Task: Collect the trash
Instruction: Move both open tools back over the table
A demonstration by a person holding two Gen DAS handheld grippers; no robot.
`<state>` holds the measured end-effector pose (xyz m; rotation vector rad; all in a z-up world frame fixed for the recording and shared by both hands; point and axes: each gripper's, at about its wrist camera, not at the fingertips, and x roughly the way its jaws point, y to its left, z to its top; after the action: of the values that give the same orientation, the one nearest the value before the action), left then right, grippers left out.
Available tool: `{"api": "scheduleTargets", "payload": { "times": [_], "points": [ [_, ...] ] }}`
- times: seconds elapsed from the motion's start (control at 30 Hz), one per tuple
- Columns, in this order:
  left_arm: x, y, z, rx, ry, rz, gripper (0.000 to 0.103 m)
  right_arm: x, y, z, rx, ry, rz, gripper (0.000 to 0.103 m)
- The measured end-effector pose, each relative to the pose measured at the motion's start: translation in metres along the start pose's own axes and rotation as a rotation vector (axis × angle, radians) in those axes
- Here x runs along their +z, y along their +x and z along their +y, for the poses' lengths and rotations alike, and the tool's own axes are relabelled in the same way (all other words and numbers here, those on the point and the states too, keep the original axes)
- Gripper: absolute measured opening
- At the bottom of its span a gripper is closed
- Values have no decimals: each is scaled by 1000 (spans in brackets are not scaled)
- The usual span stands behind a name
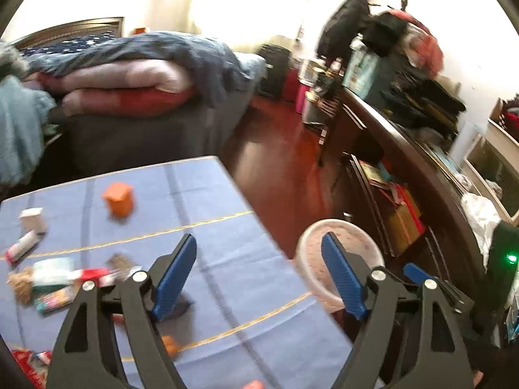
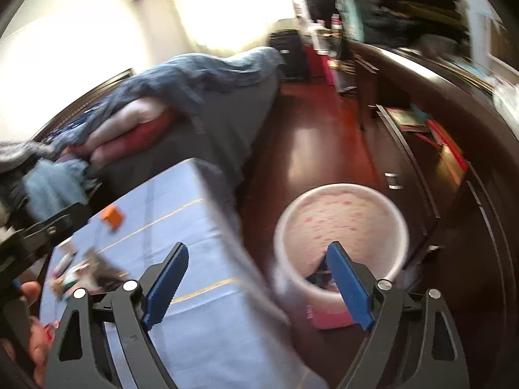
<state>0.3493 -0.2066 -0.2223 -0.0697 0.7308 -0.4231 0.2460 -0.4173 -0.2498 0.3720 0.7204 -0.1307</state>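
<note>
Nearest, the left gripper [image 1: 259, 274] hangs over the near right corner of the table [image 1: 227, 259], its jaws wide apart with nothing between them; the right gripper [image 2: 256, 277] sits over the table edge and the floor, its jaws likewise spread and empty, one blue pad lying in line with the bin [image 2: 340, 227].

Just beyond the left gripper, toward the table's left side, the trash lies in a loose cluster: a green-and-white packet [image 1: 52, 272], a red-and-white wrapper [image 1: 90, 274], a bright multicoloured wrapper [image 1: 53, 301] and a brown fibrous clump [image 1: 21, 283], touching or overlapping; blur hides the finer detail. These look light, thin and crinkly, likely to slide on the cloth; I judge a pinch across a raised fold or free edge holds better than pressing flat; the clump looks soft and may shed.

Farther back stand a small tube [image 1: 21, 246] lying flat, a small white box [image 1: 32, 218] upright, and an orange box [image 1: 119, 199] well apart from the rest; the boxes look stiff and light, easy to grip across opposite faces.

The round pale bin stands on the floor just right of the table, open-topped, with something dark in the bottom; beyond lie the bed [image 1: 146, 81] and a dark dresser [image 1: 405, 149].
</note>
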Motion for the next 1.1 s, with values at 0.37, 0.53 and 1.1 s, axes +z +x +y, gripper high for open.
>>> {"api": "scheduleTargets", "payload": {
  "times": [0.37, 0.53, 1.1],
  "points": [
    [-30, -74, 105, 289, -86, -43, 89, -24, -9, 105, 162, -172, 50, 92],
    [-71, -98, 149, 432, -127, 16, 96, -46, -7, 145, 206, -252, 89, 92],
    [-157, -86, 243, 352, -387, 173, 99, -86, 2, 207, 244, -374, 175, 92]
  ]
}}
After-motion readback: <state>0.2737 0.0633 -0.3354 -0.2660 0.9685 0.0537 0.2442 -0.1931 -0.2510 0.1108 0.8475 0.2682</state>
